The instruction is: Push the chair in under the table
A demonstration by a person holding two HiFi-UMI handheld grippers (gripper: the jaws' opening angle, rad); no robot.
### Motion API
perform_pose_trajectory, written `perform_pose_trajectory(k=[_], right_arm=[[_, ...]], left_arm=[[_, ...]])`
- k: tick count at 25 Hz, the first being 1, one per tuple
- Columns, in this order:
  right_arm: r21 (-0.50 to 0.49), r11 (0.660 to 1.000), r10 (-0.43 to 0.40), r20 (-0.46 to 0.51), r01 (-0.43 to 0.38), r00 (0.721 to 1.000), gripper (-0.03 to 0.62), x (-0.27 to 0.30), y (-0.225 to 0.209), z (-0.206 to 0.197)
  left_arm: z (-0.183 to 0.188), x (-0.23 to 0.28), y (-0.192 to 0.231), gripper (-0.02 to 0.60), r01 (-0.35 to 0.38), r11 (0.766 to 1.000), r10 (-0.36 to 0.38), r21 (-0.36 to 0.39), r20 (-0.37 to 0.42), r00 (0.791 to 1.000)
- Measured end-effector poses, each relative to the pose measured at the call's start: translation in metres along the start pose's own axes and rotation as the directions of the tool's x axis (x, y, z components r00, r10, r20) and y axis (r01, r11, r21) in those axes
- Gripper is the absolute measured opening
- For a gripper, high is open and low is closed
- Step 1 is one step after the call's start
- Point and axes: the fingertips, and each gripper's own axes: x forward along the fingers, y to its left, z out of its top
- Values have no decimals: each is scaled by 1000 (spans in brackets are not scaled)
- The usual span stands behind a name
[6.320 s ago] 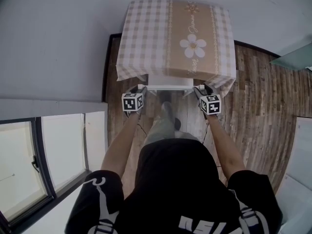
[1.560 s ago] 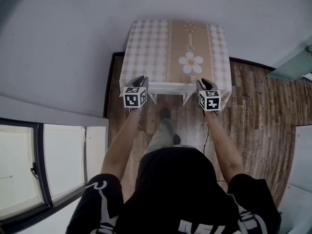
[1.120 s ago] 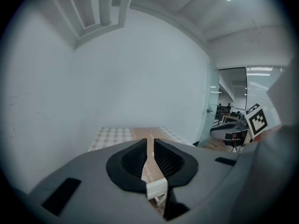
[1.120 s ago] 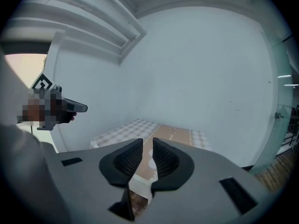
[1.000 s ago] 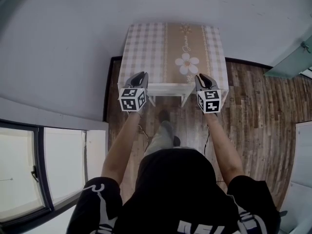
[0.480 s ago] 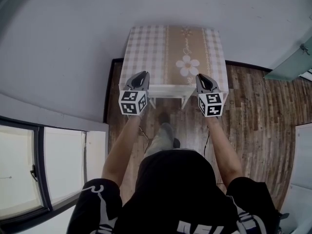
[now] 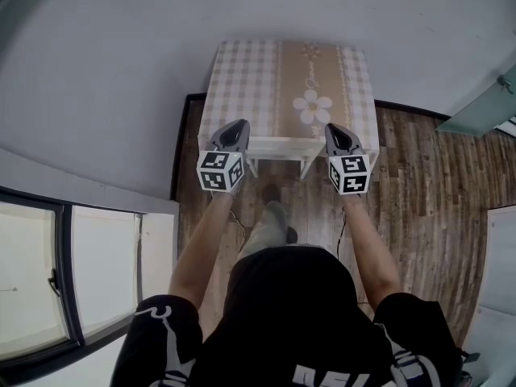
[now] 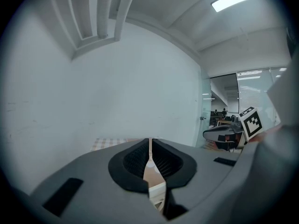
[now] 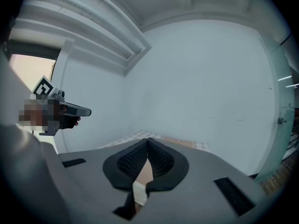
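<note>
**Once pushed home, let go: reads as finished**

Set against the view of a few seconds back, finds the chair [image 7: 278,145] deeper under the surface [image 7: 322,63]. Leaves only the white back rail and two rear legs showing, at 6 o'clock of the checked cloth [image 7: 234,95] and level with its hanging hem. Reads as the push completed, with no seat left sticking out.

Places the left gripper [image 7: 239,126] off the 9 o'clock end of that rail and the right gripper [image 7: 333,129] off the 3 o'clock end. Puts both raised over the near corners of the surface, not on the chair as before. Have just been closing on nothing: right jaws fully together, left jaws all but together, with a hairline of cloth visible through the slit. Suggests a release already made, and little left beyond stepping away.

Around, largest first:

- Grey wall [image 7: 105,71] from 9 round to 1 o'clock, close behind the far edge of the surface; probably little room to shove further.
- Wood-plank floor [image 7: 435,184] from 3 down to 6 o'clock.
- Window [image 7: 40,289] at 8 o'clock, well apart from everything in play.
- Dark shoe [image 7: 272,193] at 6 o'clock, just behind the rear legs. Nearest thing to the chair, yet behind it and not between chair and surface.
- Thin cables [image 7: 235,216] dangling below the grippers, apart from the legs.

Shows nothing blocking the chair itself.
</note>
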Motion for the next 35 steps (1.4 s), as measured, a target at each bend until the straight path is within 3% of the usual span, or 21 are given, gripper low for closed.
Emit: perform_pose_trajectory(k=[35], right_arm=[[9,1000,8,-51,-7,999,12,4,0,-20]], left_arm=[[-22,8,-5,41,24,1000,-22,20,-64,998]])
